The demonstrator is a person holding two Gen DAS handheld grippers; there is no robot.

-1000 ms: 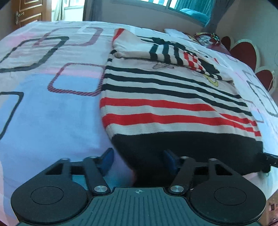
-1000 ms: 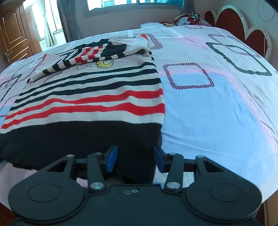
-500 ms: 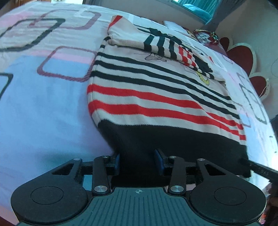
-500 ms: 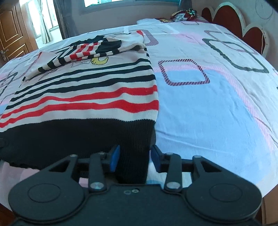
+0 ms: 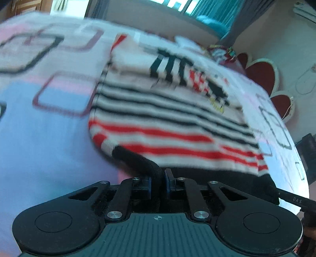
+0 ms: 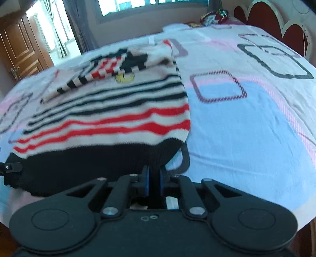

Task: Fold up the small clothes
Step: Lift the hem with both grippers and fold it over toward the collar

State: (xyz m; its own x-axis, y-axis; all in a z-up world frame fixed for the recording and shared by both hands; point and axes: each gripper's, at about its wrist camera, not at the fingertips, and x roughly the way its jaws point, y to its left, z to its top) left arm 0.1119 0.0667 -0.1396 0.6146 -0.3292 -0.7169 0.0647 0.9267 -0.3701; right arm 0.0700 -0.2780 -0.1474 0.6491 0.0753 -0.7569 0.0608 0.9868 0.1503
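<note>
In the left wrist view, the left gripper has its two blue-padded fingers drawn close together, pinching a bunched fold of the black hem of the striped sweater. The hem curls up off the bed sheet right at the fingertips, and the black band runs away to the right of the gripper toward a dark tool tip at the far hem corner, which looks like the other gripper. Ahead of the fingers the sweater spreads across the bed, red stripes nearest, thin black stripes beyond, and a folded sleeve with black and red bars lying across the far part. The picture is blurred, so fine details are unclear. Far ahead and to the right stands a red scalloped headboard. In the right wrist view, the right gripper likewise has its fingers nearly together, clamped on the black hem at the sweater corner, which is raised off the sheet so a shadow shows beneath it just right of the fingers. The hem stretches to the left of this gripper, where a black fingertip touches its other corner. A wooden door is far ahead on the left, a window straight ahead.
</note>
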